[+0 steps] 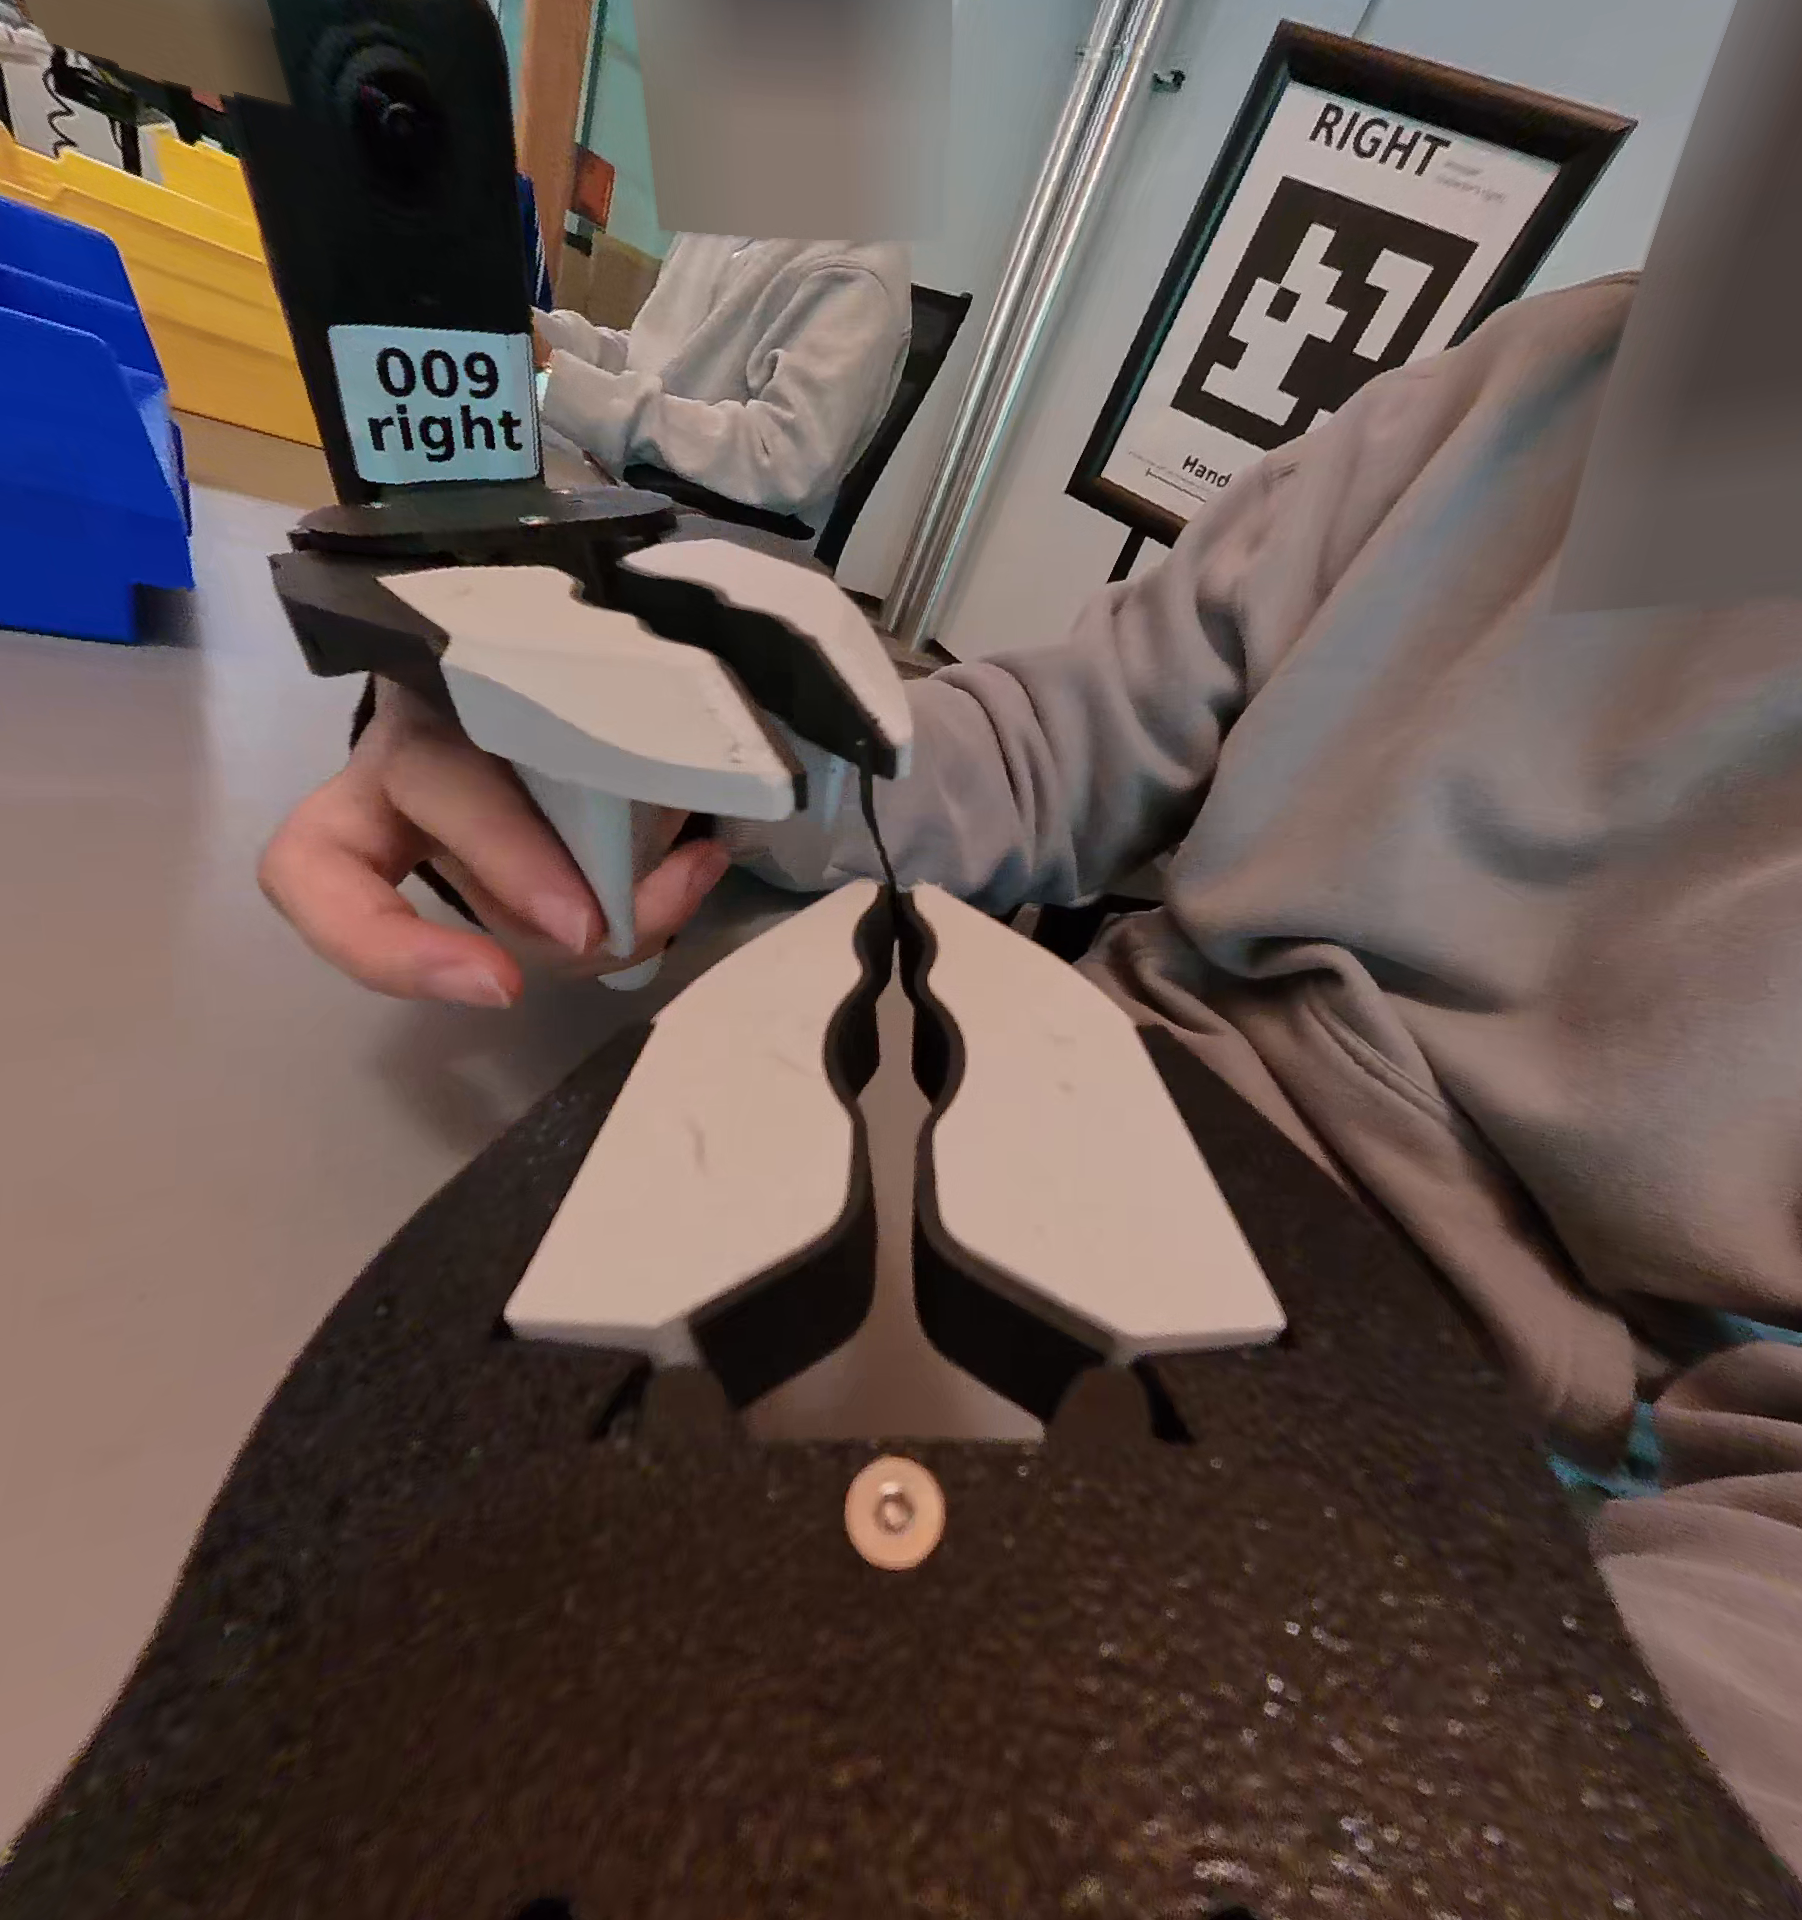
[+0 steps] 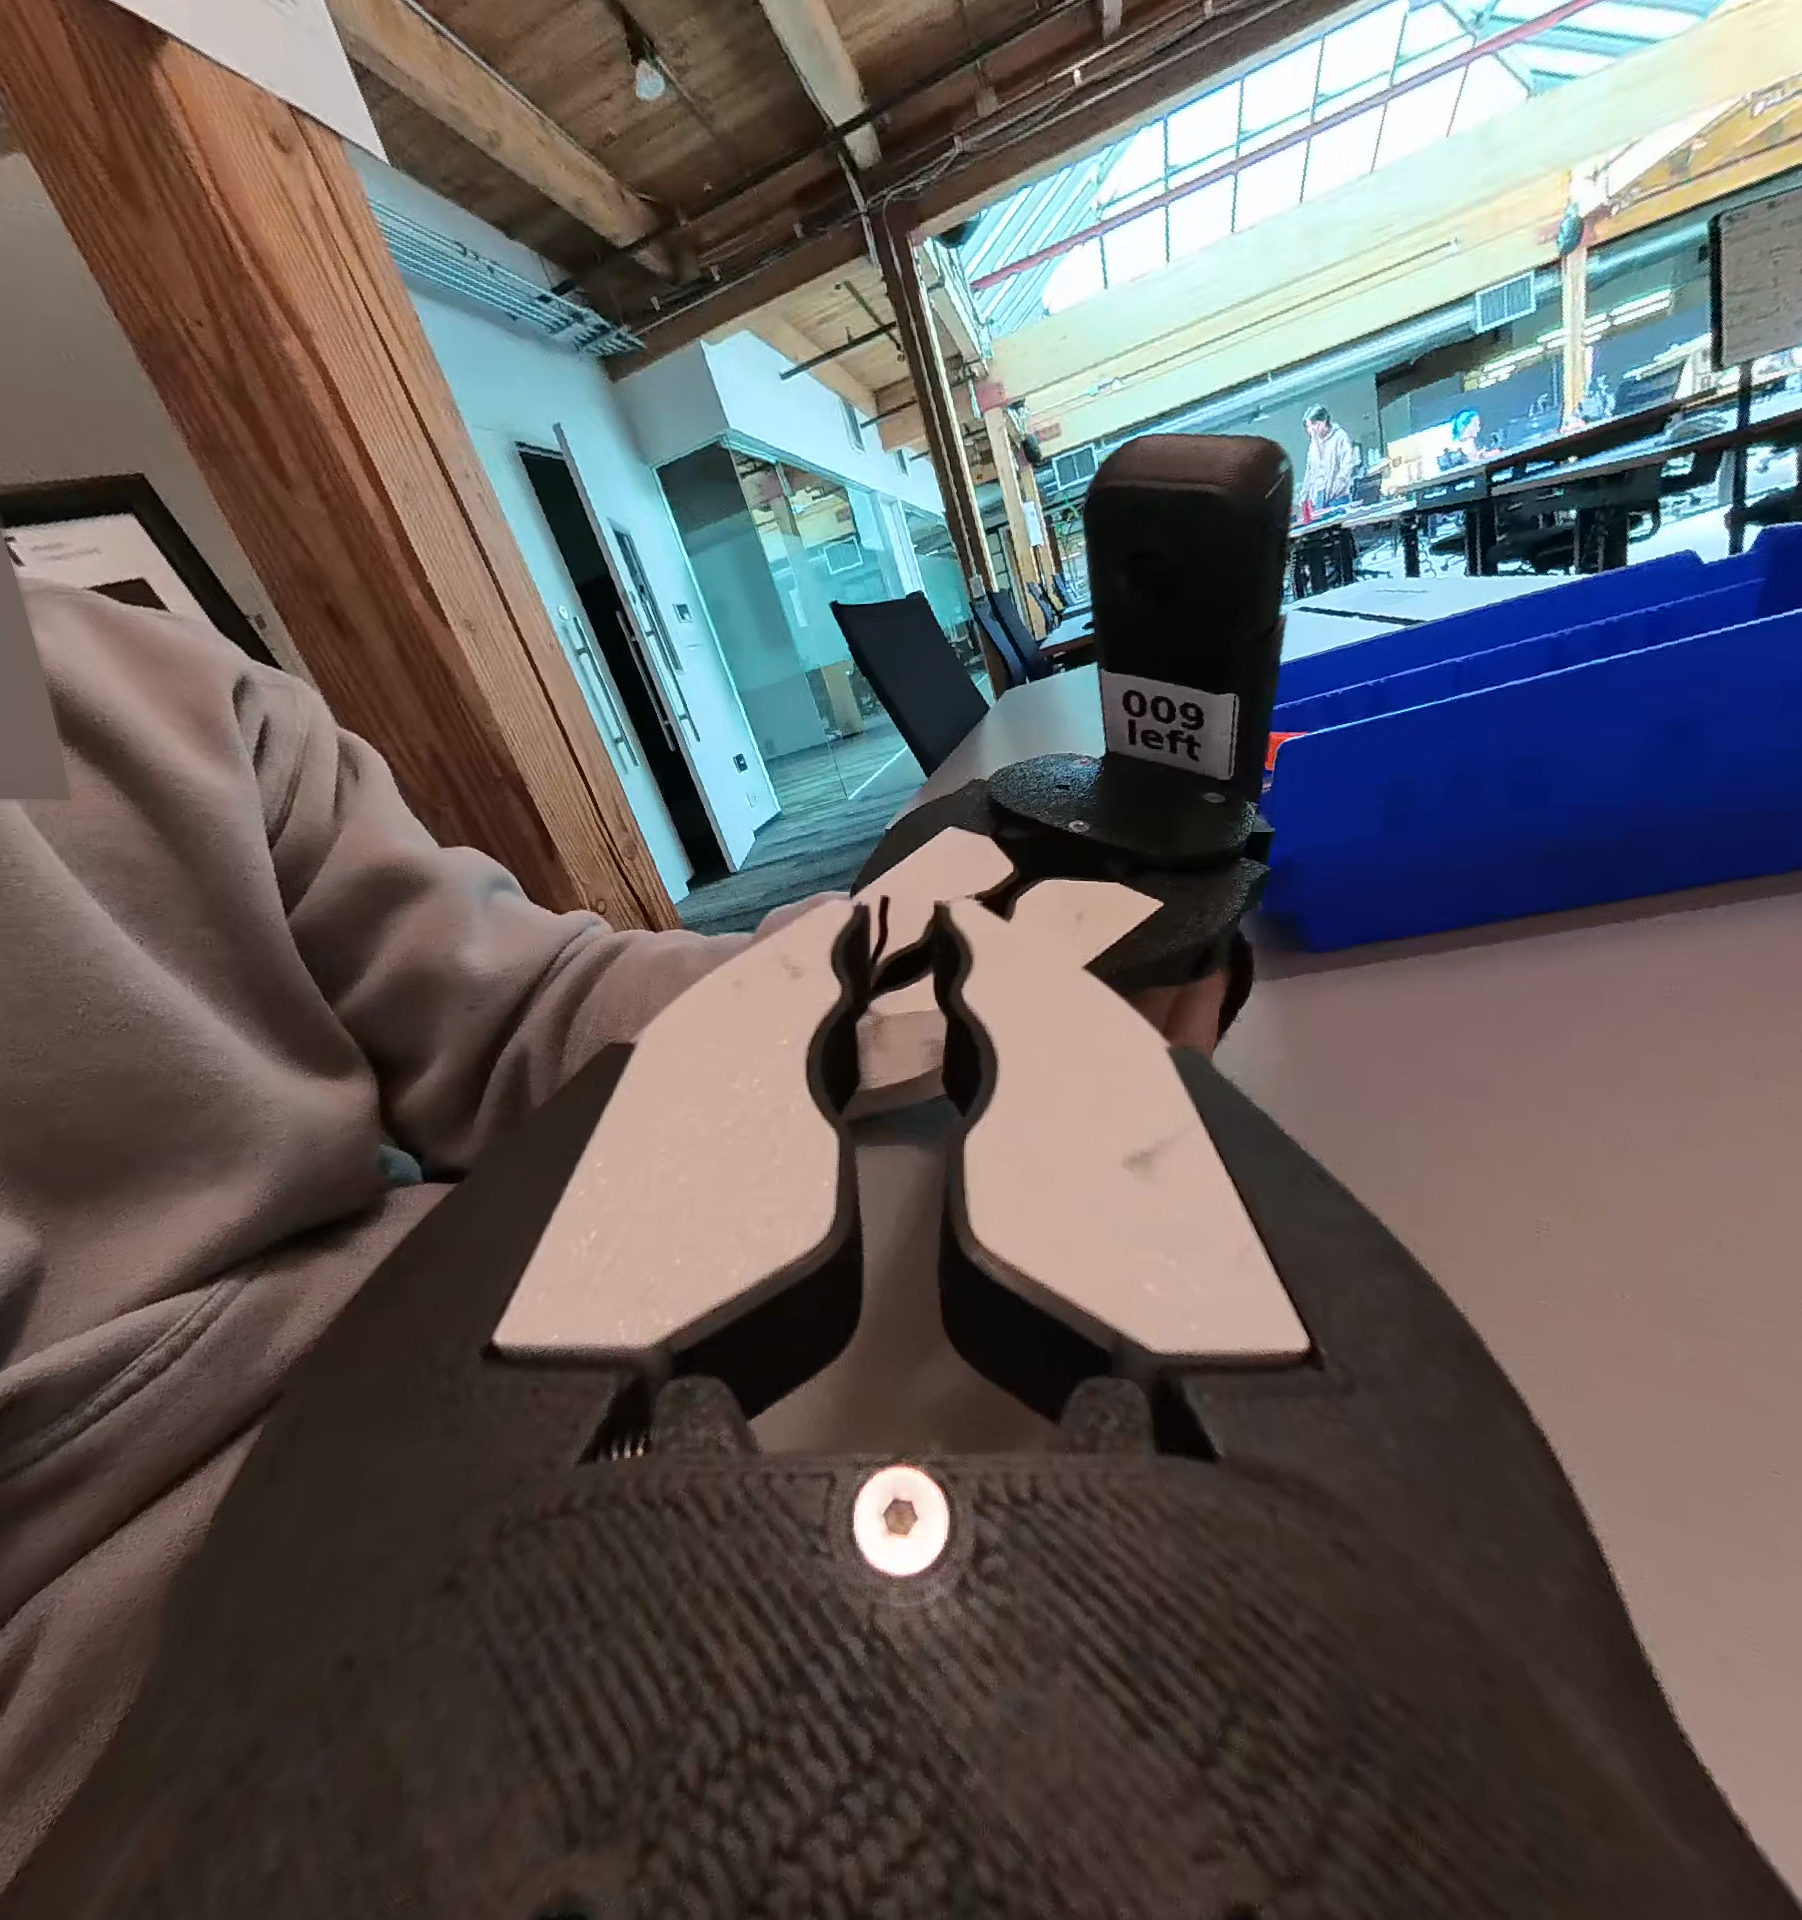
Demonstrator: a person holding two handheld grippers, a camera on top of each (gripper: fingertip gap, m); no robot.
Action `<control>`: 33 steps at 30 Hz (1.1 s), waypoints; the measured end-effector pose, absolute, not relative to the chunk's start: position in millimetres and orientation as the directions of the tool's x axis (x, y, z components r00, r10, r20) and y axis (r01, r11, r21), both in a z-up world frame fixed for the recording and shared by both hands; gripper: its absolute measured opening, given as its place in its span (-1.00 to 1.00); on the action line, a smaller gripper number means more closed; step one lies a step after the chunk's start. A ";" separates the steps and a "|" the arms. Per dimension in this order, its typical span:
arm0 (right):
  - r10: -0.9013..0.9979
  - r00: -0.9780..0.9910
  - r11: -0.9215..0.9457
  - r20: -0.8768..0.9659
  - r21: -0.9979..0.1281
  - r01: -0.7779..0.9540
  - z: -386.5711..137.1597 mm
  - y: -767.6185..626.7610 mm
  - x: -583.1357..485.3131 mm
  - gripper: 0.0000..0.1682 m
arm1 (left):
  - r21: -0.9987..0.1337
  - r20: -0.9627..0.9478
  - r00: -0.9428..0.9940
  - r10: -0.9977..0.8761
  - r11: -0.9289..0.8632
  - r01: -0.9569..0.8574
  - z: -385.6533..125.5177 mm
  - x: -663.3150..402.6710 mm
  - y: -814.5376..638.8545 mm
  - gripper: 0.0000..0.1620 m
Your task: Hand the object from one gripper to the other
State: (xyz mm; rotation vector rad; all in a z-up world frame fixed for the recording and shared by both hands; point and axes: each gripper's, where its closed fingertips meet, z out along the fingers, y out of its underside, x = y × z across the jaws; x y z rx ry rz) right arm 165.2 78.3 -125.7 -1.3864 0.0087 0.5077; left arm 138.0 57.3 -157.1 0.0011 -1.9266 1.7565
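Observation:
A thin black band (image 1: 876, 831) stretches between the two grippers above the grey table (image 1: 97, 987). My left gripper (image 1: 895, 899) is shut on its lower end. My right gripper (image 1: 840, 774) faces it from the upper left, held by a bare hand (image 1: 409, 862). In the right wrist view my right gripper (image 2: 899, 920) has its fingertips a little apart. The band (image 2: 881, 951) lies in that gap, close to the left fingertip. I cannot tell whether it touches the pads. The left gripper's fingers (image 2: 1068, 914) point at me just beyond.
Blue bins (image 1: 45, 416) and yellow bins (image 1: 201, 270) stand at the table's far left; a blue bin (image 2: 1551, 779) shows behind the left gripper. A grey sleeve (image 1: 1396, 727) fills the right side. A framed sign (image 1: 1344, 291), a seated person (image 1: 762, 353) and a wooden post (image 2: 305, 416) stand behind. The grippers are tip to tip, or close to it.

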 end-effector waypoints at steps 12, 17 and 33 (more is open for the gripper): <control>0.337 0.910 0.096 -0.241 -0.953 -0.288 -127.3 80.2 162.4 -0.99 | -0.922 0.387 -0.856 0.343 0.150 -0.357 -158.4 139.1 55.2 -1.00; 0.005 0.977 0.187 -0.214 -0.959 -0.211 -124.1 77.4 211.3 -0.99 | -0.949 0.316 -0.947 0.058 -0.003 -0.317 -152.4 186.8 53.5 -0.75; -0.486 0.684 0.516 -0.544 -0.810 -0.277 -133.8 6.8 304.4 -0.99 | -0.618 -0.781 -0.471 -0.410 0.618 0.487 -178.5 244.7 23.5 -0.60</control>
